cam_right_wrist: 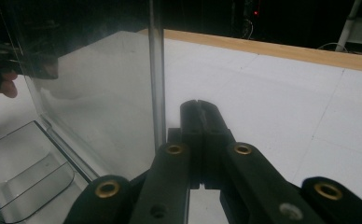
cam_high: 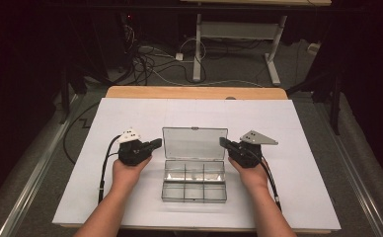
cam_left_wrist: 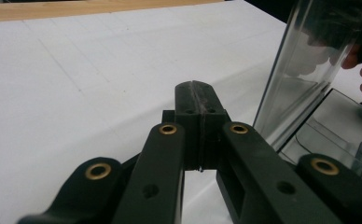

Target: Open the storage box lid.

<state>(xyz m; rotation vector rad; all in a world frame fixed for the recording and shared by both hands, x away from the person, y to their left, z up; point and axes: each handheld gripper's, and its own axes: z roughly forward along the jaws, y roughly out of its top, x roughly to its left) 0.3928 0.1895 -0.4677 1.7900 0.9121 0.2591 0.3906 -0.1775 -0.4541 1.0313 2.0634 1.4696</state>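
A clear plastic compartment box (cam_high: pixel 194 180) sits open at the middle of the white-covered table (cam_high: pixel 130 113), its lid (cam_high: pixel 195 143) standing up at the back. My left gripper (cam_high: pixel 158 143) is shut and empty just left of the lid's left edge. My right gripper (cam_high: pixel 222 142) is shut and empty just right of the lid's right edge. In the left gripper view the shut jaws (cam_left_wrist: pixel 198 95) point past the upright lid (cam_left_wrist: pixel 309 70). In the right gripper view the closed jaws (cam_right_wrist: pixel 200 112) sit beside the lid's edge (cam_right_wrist: pixel 156 70). The box's compartments look empty.
A wooden table edge (cam_high: pixel 194 92) shows beyond the white sheet. Behind the table stand a desk frame (cam_high: pixel 234 44) and loose cables (cam_high: pixel 150 64) on the floor. Cables trail from both grippers toward the near edge.
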